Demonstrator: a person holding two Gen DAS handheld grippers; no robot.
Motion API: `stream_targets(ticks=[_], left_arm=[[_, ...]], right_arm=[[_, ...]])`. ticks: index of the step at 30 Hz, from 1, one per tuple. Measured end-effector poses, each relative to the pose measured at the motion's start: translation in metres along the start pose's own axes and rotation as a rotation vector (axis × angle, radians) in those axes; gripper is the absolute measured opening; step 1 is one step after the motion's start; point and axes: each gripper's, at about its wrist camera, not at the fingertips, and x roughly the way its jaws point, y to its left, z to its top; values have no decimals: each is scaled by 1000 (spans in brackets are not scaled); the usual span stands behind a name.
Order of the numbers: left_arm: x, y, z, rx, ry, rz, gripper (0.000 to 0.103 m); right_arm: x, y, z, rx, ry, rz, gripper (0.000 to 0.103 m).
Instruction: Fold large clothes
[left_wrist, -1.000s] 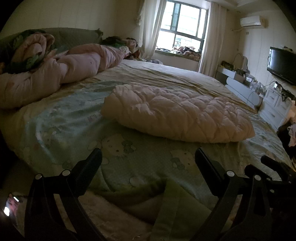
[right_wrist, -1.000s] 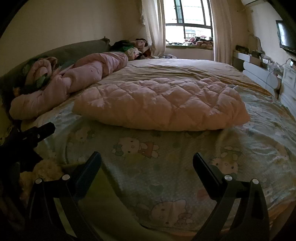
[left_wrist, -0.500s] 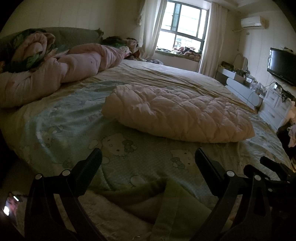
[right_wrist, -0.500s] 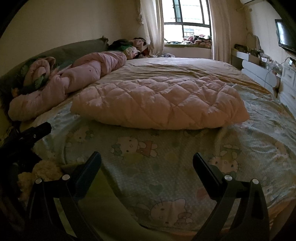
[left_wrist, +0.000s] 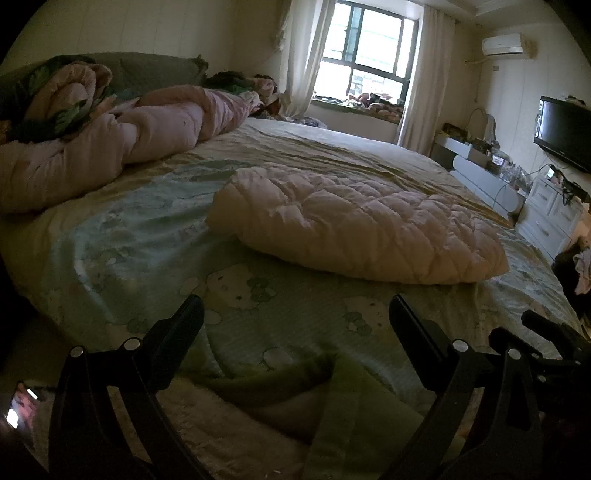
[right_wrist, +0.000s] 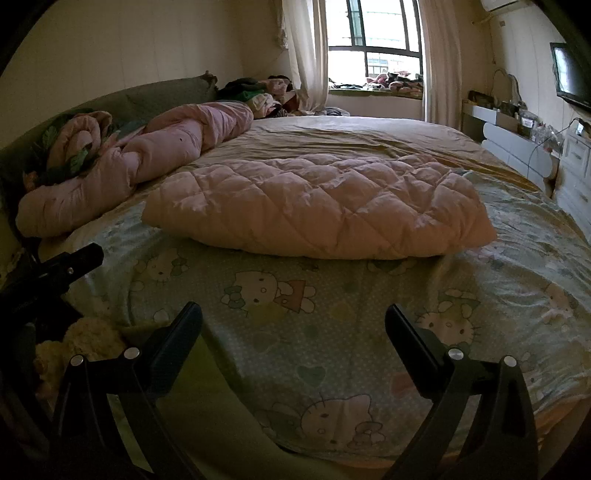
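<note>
Both claws, left gripper (left_wrist: 295, 317) and right gripper (right_wrist: 293, 321), gape wide, empty; the pale pink quilted padded garment (right_wrist: 317, 210) at twelve o'clock looks folded; next, probably reach forward.

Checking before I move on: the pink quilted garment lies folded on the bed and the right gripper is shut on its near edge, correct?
Not quite. The pink quilted garment does lie folded on the bed, but the right gripper is open, its fingers spread and short of the garment, touching nothing. The right wrist view shows it.
</note>
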Motion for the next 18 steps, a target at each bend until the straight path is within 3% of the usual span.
stream_targets(ticks=[18], left_arm=[[-1, 3, -7, -12, 25, -3, 94]], right_arm=[[1, -2, 1, 18, 20, -17, 99]])
